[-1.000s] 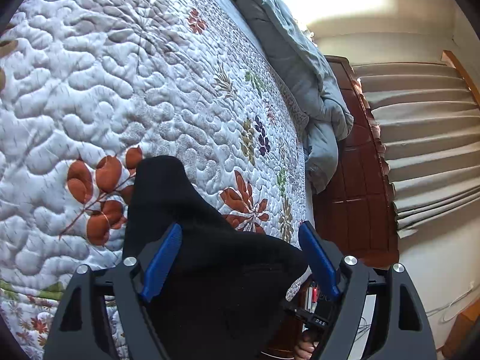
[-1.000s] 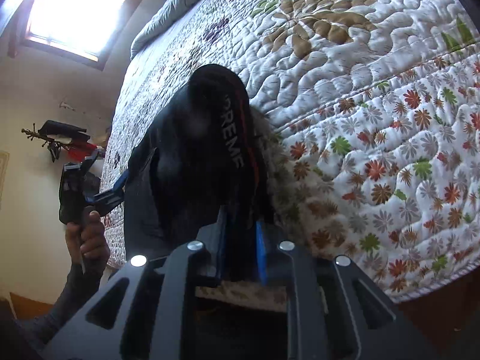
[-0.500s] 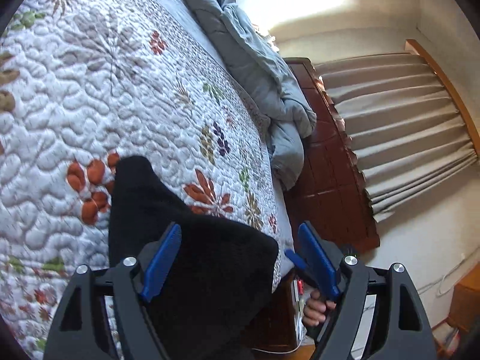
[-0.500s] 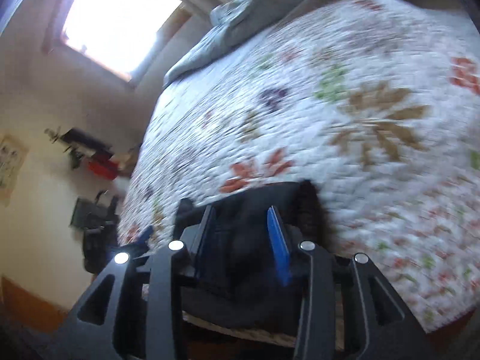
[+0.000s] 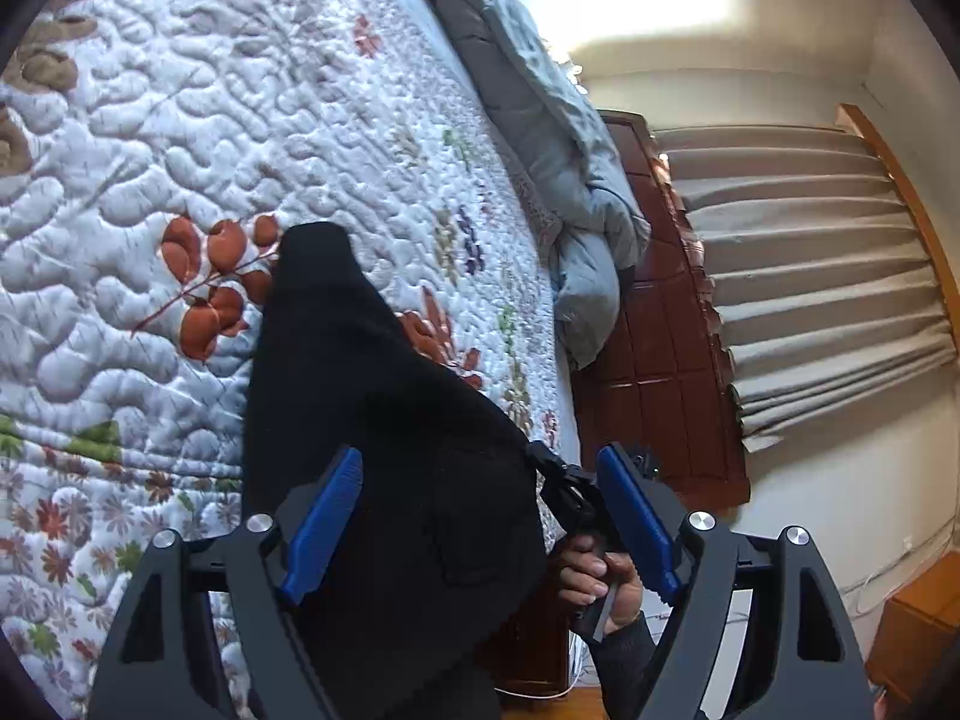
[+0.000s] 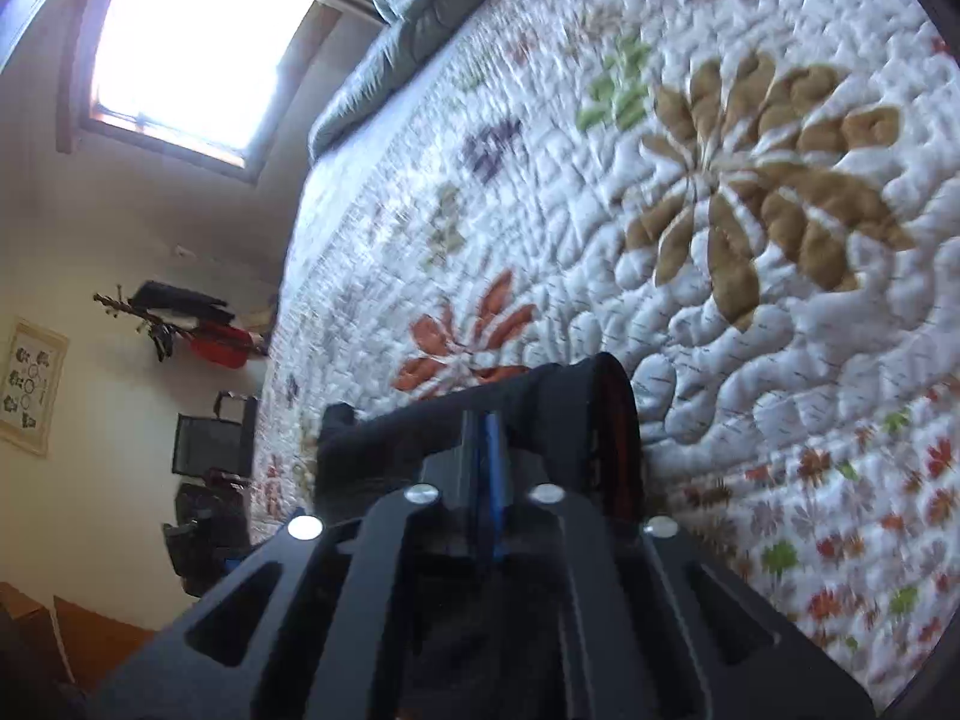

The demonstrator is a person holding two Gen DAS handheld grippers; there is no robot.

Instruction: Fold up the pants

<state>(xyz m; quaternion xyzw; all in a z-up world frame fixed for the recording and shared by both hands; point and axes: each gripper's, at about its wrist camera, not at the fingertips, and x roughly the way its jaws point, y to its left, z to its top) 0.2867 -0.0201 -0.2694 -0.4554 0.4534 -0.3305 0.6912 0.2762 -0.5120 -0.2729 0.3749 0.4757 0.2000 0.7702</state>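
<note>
One bed, covered by a white quilted bedspread: puffy stitched meander relief, printed with scattered leaf and flower sprays in rust, tan, green and purple, and a band of small flowers along the near edge. In the right wrist view the same bedspread shows one large tan flower and one rust flower.

One grey-blue duvet, soft and rumpled, bunched along the far edge of the bed and drooping over its right side.

One beige curtain, in regular pleats, at the right wall beside a dark red-brown panelled wooden surface.

One pair of black pants, matte knit-like cloth, lying at the near edge of the bed: one rounded end reaches up onto the bedspread near the rust leaves, the bulk drapes over the near edge. From the right wrist view the pants appear as a bunched roll with a red stripe on its right side.

Two grippers, black frames with blue pads. Left gripper: fingers spread wide either side of the cloth, pads not pressing it. Right gripper: jaws closing, pads nearly together on a fold of the pants.

One hand, dark sleeve at the wrist, grasps the right gripper's handle, seen low in the left wrist view
</note>
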